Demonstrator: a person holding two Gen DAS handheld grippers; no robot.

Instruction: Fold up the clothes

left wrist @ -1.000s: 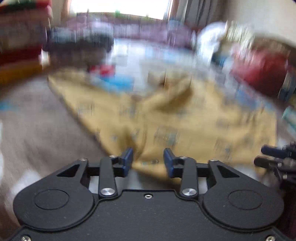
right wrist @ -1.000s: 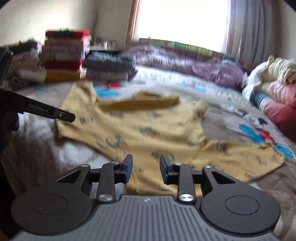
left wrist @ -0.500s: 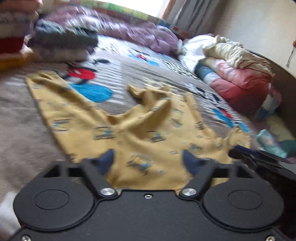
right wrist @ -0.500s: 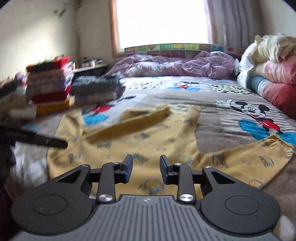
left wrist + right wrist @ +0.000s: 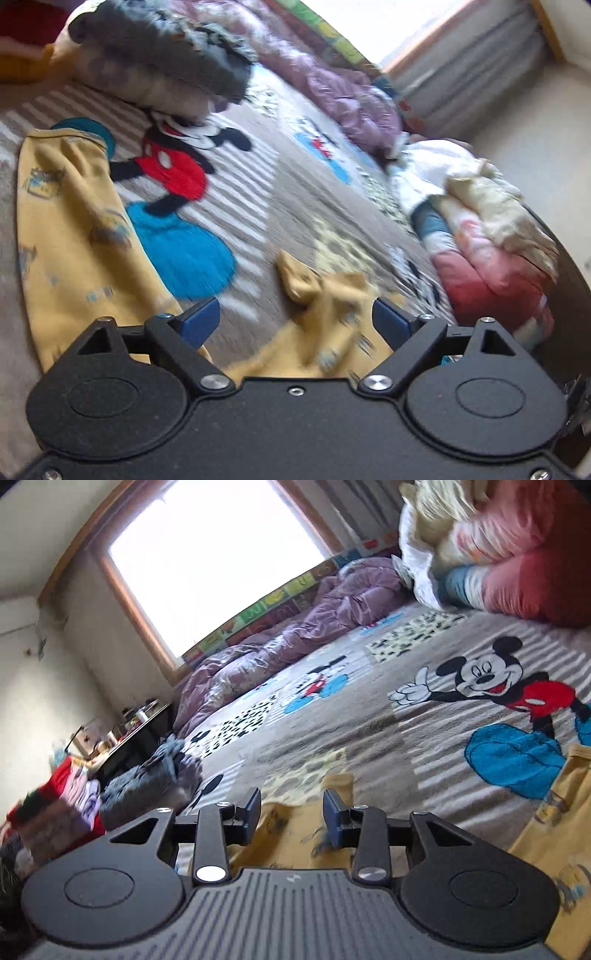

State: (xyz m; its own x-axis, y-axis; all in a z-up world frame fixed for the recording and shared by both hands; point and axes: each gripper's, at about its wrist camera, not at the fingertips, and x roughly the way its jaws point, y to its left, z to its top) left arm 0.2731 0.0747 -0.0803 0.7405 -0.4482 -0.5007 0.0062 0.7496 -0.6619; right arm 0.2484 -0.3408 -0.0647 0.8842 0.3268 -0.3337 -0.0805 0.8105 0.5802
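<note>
Both cameras now sit low over the bed blanket [image 5: 369, 734], where a second ago they looked across the whole yellow shirt [image 5: 70, 236] from higher up and further back.

Left hand-held gripper [image 5: 295, 321]: jaws wide apart. A second ago they were narrow, and half a second ago already spread. A bunched ridge of yellow cloth sits between the blue pads [image 5: 201, 321], touching neither as far as the blur allows. One long part of the shirt, a sleeve or side panel, runs from 8 o'clock up to 10 o'clock in this view, flat on the blanket.

Right hand-held gripper [image 5: 291, 812]: jaws at a narrow gap, unchanged across all three moments. Yellow fabric lies under and just beyond the tips, with nothing clamped. Another part of the shirt lies at 4 o'clock.

Folded stacks [image 5: 59, 805] at 9 o'clock in the right view; rolled bedding [image 5: 491, 236] at 3 o'clock in the left view.

Judgement: the approach is done and the grasp not yet made. The left looks readied to pinch the raised ridge. The shirt remains unfolded, so the task is at an early stage. Risk: pinching blanket pile along with the cloth.
</note>
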